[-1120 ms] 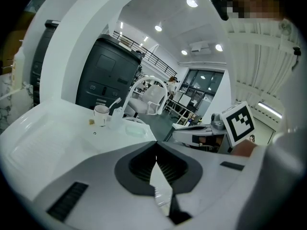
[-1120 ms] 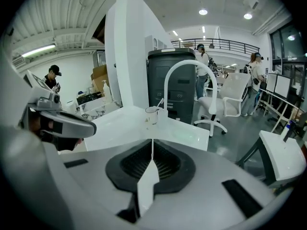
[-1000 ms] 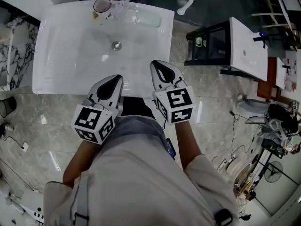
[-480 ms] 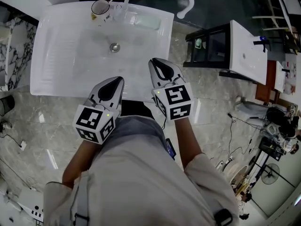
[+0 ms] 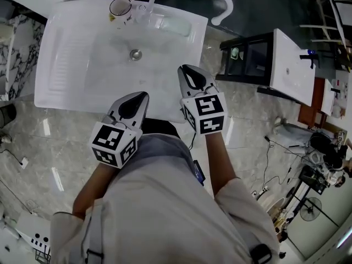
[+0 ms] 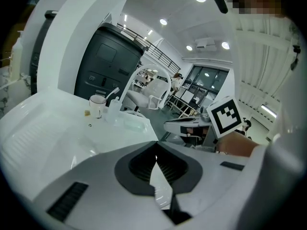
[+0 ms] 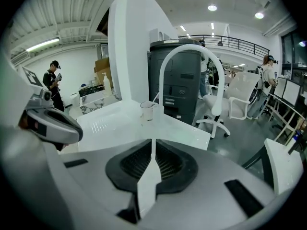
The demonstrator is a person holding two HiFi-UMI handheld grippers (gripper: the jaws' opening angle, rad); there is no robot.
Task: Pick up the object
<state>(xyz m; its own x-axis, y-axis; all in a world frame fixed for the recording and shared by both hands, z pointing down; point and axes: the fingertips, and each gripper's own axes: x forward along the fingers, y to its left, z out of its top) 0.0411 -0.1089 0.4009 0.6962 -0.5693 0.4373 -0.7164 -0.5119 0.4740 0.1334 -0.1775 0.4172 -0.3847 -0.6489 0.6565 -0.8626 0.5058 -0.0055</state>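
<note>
A white sink (image 5: 71,65) fills the upper left of the head view. At its back edge stands a white cup (image 5: 119,6) with a stick-like thing in it, seen also as the cup (image 6: 97,105) and the cup (image 7: 147,111) in the gripper views. Beside it lie a small clear bottle and a clear dish (image 5: 175,25). My left gripper (image 5: 144,95) hovers over the sink's near edge, shut and empty. My right gripper (image 5: 186,69) is a little farther in, also shut with nothing held. Both point toward the cup from well short of it.
A tall white arched faucet (image 7: 192,49) rises behind the sink. A drain (image 5: 136,54) sits mid-basin. To the right stand a black cabinet (image 5: 247,54) and a second white basin (image 5: 291,59). Cables and gear (image 5: 324,153) lie on the marble floor. A person (image 7: 53,78) stands far off.
Both grippers stay shut over the sink's near edge. They and the view have shifted only slightly to the right.
</note>
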